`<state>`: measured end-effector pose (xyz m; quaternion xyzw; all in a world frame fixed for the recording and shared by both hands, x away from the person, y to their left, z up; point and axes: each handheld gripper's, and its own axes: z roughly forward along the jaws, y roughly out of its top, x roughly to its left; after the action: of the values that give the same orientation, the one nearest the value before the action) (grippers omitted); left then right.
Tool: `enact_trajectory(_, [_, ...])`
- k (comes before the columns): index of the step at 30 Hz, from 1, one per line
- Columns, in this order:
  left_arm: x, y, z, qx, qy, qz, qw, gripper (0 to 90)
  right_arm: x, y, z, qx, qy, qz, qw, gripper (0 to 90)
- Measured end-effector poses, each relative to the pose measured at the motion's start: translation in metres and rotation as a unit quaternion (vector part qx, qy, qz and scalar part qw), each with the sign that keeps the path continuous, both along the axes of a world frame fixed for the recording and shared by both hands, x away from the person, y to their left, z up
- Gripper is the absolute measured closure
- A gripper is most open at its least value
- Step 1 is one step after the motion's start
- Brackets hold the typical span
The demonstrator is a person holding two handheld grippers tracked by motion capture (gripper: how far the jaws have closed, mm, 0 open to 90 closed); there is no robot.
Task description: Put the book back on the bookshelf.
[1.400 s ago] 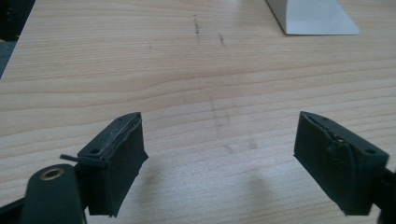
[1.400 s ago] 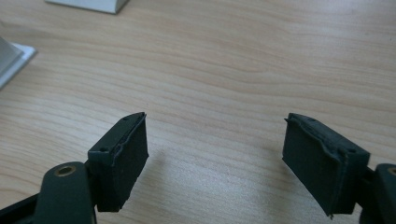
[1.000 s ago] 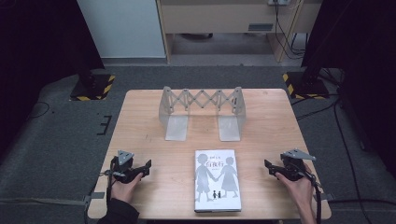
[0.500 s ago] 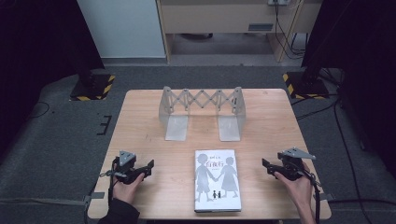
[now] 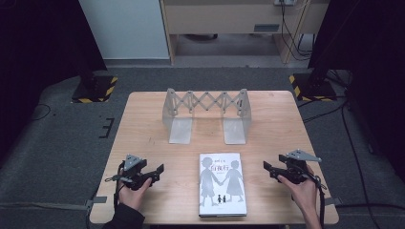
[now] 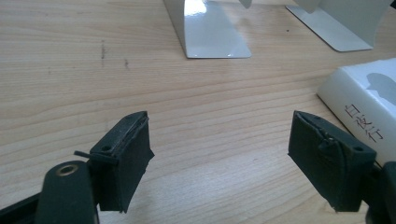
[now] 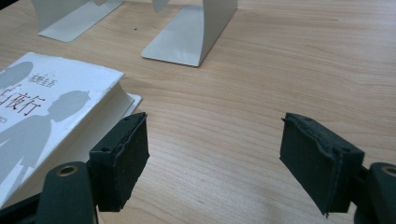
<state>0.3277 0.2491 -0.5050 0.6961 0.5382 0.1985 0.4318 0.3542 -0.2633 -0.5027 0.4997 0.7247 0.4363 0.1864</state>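
Since the earlier frame: left gripper (image 5: 157, 170) jaws have just been closing a little, nothing between them; hands barely shifted. Both it and right gripper (image 5: 267, 168) are released, flanking the white paperback book with grey silhouette figures (image 5: 222, 183), flat at lower centre of the pale wooden table (image 5: 143, 119). Silver expanding metal bookend rack (image 5: 206, 113) stands beyond, at centre. Risk: pinching one cover only could let the book flop open.

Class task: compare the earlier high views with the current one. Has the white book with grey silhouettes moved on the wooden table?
No. The white book with grey silhouettes lies flat in the same spot below the grey metal expandable rack.
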Motion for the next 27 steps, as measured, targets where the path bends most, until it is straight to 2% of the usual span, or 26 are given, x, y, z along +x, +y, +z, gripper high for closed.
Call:
enact_trajectory(7, [-0.002,-0.011,0.002,0.005,-0.003,-0.021,0.9998,19.9,-0.001,0.006,0.004,0.006,-0.003,0.012,0.9999,23.8])
enact_trajectory(12, [-0.005,-0.021,0.005,-0.002,-0.004,-0.036,0.9993,19.9,-0.002,0.010,0.006,0.013,-0.002,0.015,0.9998,23.5])
enact_trajectory(17, [-0.008,-0.035,0.006,-0.004,-0.005,-0.058,0.9983,20.1,-0.003,0.017,0.007,0.024,0.000,0.026,0.9994,23.6])
enact_trajectory(27, [-0.013,-0.052,0.006,-0.001,0.001,-0.083,0.9966,20.9,-0.004,0.026,0.006,0.029,0.001,0.048,0.9985,23.4])
